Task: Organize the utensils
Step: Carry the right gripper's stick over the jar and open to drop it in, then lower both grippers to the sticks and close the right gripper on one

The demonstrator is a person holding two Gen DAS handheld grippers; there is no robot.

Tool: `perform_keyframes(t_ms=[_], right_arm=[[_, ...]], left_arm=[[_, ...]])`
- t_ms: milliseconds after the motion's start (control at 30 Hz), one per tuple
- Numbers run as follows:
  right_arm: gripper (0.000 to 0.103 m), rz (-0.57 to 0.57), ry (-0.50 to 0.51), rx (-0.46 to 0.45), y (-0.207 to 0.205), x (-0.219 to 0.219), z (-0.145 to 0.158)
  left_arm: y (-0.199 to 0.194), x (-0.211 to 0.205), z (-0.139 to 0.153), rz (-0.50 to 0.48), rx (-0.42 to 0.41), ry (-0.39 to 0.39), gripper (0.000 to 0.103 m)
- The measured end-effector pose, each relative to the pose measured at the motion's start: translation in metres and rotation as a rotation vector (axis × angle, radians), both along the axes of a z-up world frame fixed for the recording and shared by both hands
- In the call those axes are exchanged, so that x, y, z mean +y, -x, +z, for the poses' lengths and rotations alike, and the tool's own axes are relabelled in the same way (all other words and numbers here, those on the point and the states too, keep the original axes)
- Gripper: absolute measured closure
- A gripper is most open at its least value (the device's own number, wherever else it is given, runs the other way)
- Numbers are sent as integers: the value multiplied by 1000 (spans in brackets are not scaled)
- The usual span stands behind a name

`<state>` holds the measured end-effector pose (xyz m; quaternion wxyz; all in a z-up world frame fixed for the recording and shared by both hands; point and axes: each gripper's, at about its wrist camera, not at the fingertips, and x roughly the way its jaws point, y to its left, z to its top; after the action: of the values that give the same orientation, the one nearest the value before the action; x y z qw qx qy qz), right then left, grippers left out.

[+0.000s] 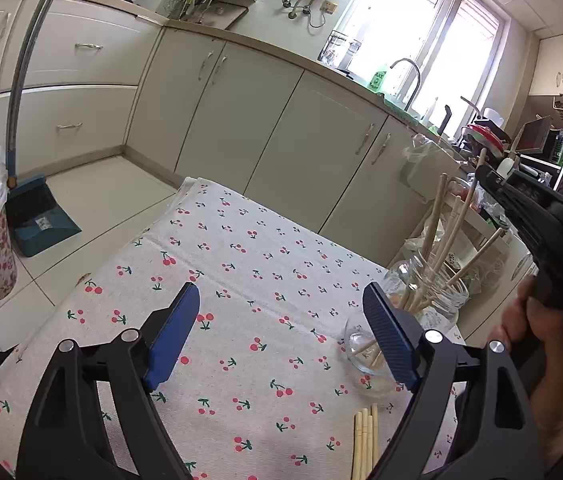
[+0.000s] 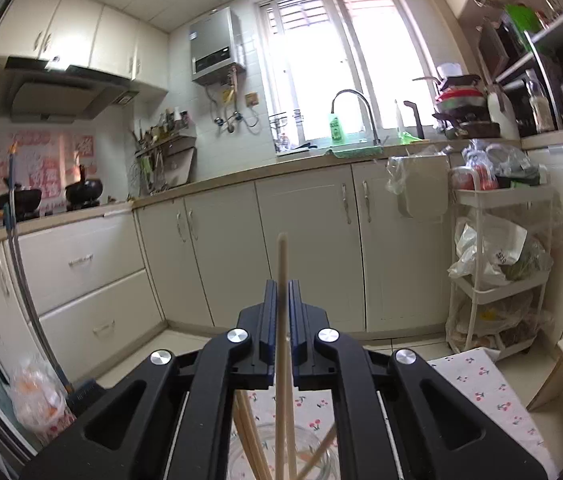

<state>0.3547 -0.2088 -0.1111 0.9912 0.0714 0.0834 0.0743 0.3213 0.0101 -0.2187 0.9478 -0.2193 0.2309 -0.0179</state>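
The right tongs point(image 2: 281, 300) clench one pale wooden chopstick point(image 2: 281, 264) upright above the clear glass jar point(image 1: 425, 292), which already holds several chopsticks. Released off-centre, it could catch those leaning sticks or the rim and tumble onto the table. The left tongs point(image 1: 281, 336) stand released; spare chopsticks point(image 1: 365, 440) lie just below them.

hand-held gripper point(image 1: 279, 330) | black linkage arms | silver pivot screws | blue ribbed pads point(image 1: 391, 338)

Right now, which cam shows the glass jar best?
Left wrist view: the glass jar shows nearly whole on the tablecloth, chopsticks standing in it. Right wrist view shows only its rim, under the right hand-held gripper.
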Motion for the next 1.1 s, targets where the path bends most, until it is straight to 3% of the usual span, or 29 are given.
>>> perform_keyframes(t_ms=[133,267,367,567,667,867,1100], right_arm=[[80,19,27,24,18,-1,-3],[80,16,23,80,47,-10,-8],[80,16,10,188,70,-16,-21],[80,100,-40,551,99,-17,-86],[82,134,-61,645,101,-9,-108],[83,166,-28,688,95,12,-120],[88,153,117,745,93,20,-128]], left_arm=[[-1,-1,0,-1,5,-3,21],[-4,-3,0,-6,20,-7,20],[-4,-3,1,-24,48,-16,20],[6,-10,16,-89,93,-78,20],[12,-14,19,-109,128,-101,19],[28,-11,16,-110,178,-115,19],[32,-18,5,-164,247,-147,18]])
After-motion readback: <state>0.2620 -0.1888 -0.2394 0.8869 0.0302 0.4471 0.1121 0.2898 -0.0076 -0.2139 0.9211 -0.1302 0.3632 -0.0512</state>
